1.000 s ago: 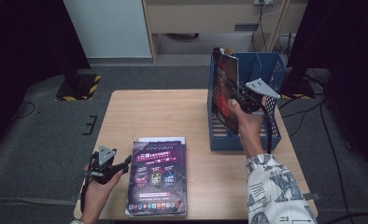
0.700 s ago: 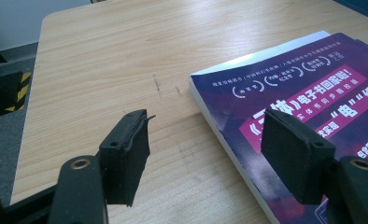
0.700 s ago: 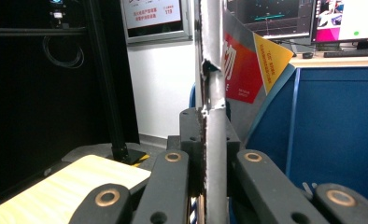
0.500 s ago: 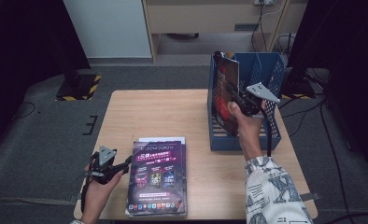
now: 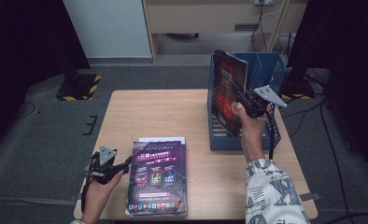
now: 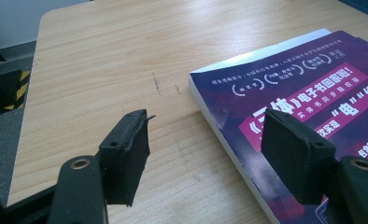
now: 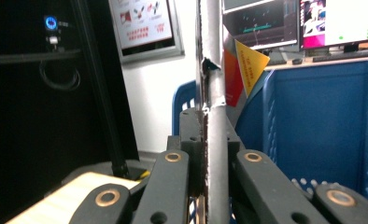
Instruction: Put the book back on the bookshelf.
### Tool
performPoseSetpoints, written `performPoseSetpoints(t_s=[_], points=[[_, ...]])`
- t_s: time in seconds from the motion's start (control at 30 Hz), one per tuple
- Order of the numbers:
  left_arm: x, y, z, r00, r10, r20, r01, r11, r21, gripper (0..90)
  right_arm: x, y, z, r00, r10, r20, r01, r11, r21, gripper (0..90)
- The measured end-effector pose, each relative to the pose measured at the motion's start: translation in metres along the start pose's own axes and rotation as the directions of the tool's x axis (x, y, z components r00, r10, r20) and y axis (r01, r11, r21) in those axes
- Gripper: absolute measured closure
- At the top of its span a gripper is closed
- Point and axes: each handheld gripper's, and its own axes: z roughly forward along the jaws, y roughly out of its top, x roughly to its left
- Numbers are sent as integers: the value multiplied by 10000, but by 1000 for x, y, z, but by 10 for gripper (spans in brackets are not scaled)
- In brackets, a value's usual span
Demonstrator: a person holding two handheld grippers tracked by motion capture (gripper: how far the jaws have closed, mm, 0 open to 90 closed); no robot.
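Observation:
A dark magazine (image 5: pixel 227 91) stands upright in the blue file rack (image 5: pixel 266 70) at the table's right, with my right gripper (image 5: pixel 241 95) shut on its edge. In the right gripper view the magazine's thin edge (image 7: pixel 213 116) runs straight up between the closed jaws. A stack of purple-covered magazines (image 5: pixel 158 176) lies flat near the front of the table. My left gripper (image 5: pixel 126 164) sits just left of that stack, open and holding nothing. In the left gripper view its pads (image 6: pixel 126 154) straddle the bare wood beside the top magazine (image 6: pixel 313 98).
The wooden table (image 5: pixel 163 112) has bare surface at its back left. A white panel (image 5: pixel 105 28) and a wooden cabinet (image 5: pixel 219 16) stand beyond it. Yellow-black striped floor bases (image 5: pixel 79 86) lie at the left, and cables (image 5: pixel 331 140) run along the right side.
The right hand has shifted the upright magazine slightly within the rack. The left gripper has stayed put.

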Motion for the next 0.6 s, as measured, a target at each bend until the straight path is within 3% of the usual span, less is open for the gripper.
performPoseSetpoints(t_s=[0.27, 0.6], points=[[-1, 0, 1, 10000, 33, 14, -33, 10000, 27, 321, -4, 9, -7, 9992, 382, 145, -372, 9973, -629, 867], [0, -1, 1, 10000, -13, 20, 13, 10000, 16, 321, 0, 16, -6, 9998, 118, 142, -104, 9955, -942, 867]])
